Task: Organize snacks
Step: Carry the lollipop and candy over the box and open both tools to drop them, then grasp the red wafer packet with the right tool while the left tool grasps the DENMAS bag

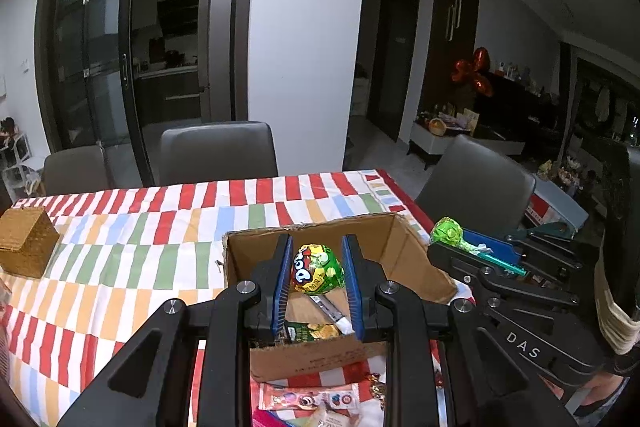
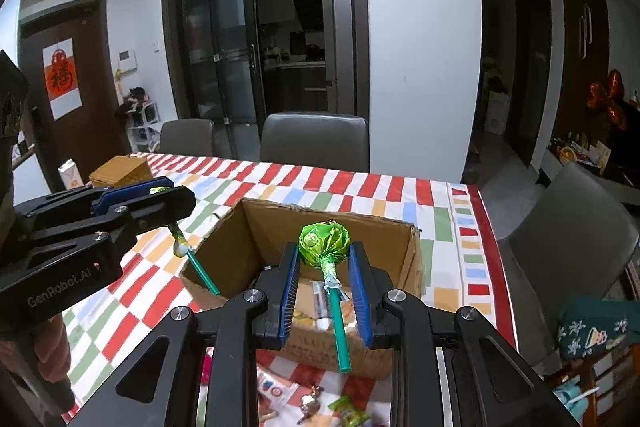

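Both grippers, left and right, clamp green lollipops above the box, seemingly poised to drop them in

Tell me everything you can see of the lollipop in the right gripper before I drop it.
The lollipop has a round head in crinkled, shiny green foil, twisted to a neck with a whitish paper collar, on a straight teal stick that looks like plastic. The right gripper holds it between its blue pads, which meet the head's lower sides; the head sits at the fingertips, and the stick slants back toward the camera. It hangs above the open cardboard box, touching nothing else. It looks intact and still wrapped.
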Demonstrator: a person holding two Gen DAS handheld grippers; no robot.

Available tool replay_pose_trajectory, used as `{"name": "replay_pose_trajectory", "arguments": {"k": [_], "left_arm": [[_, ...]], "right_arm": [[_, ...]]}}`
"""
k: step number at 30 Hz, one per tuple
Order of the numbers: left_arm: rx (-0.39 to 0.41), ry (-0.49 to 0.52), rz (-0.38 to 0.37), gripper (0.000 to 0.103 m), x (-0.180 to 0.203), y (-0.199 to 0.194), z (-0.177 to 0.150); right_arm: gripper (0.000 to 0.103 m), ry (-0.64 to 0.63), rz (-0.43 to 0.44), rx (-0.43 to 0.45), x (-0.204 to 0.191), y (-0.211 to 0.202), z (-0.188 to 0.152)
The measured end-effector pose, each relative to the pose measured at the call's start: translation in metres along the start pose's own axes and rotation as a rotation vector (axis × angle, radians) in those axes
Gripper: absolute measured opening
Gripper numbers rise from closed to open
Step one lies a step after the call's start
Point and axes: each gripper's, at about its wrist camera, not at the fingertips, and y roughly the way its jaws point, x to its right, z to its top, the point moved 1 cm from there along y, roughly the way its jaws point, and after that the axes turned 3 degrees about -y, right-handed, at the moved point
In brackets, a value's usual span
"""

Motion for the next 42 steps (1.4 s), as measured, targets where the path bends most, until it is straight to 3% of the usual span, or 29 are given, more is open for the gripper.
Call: {"name": "replay_pose_trajectory", "arguments": {"k": [8,10,11,12,14,22,35,39,42], "left_arm": [[-0.054,-0.007,0.032,0.027,-0.01,0.038,0.007],[-0.068,-0.013,0.061,0.043,-0.01,0.042,0.007],[-0.063,-0.017,0.069,0.052,-0.011,0.042,0.007],[-0.055,-0.017,0.073,0.054,-0.012,0.04,0.006],[-0.046,-0.007,0.089,0.055,-0.013,0.037,0.002],[-0.027,0.044,0.116,0.06,-0.002,0.008,-0.023],[-0.088,0.013,0.118,0.064,0.014,-0.024,-0.081],[-0.113,-0.01,0.117,0.066,0.015,-0.028,-0.098],[-0.136,-0.022,0.117,0.067,0.016,-0.029,-0.11]], "right_arm": [[0.026,0.006,-0.005,-0.051,0.006,0.031,0.003],[0.026,0.006,-0.003,-0.063,0.006,0.039,0.002],[0.031,0.006,-0.015,-0.075,0.007,0.044,0.002],[0.044,0.01,-0.028,-0.085,0.007,0.047,0.002],[0.049,0.023,-0.05,-0.087,0.009,0.048,-0.001],[0.049,0.036,-0.044,-0.057,0.006,0.024,-0.02],[0.053,0.046,-0.091,-0.067,0.0,-0.021,-0.07],[0.064,0.058,-0.107,-0.076,0.0,-0.027,-0.082],[0.066,0.062,-0.126,-0.084,0.0,-0.029,-0.093]]}}
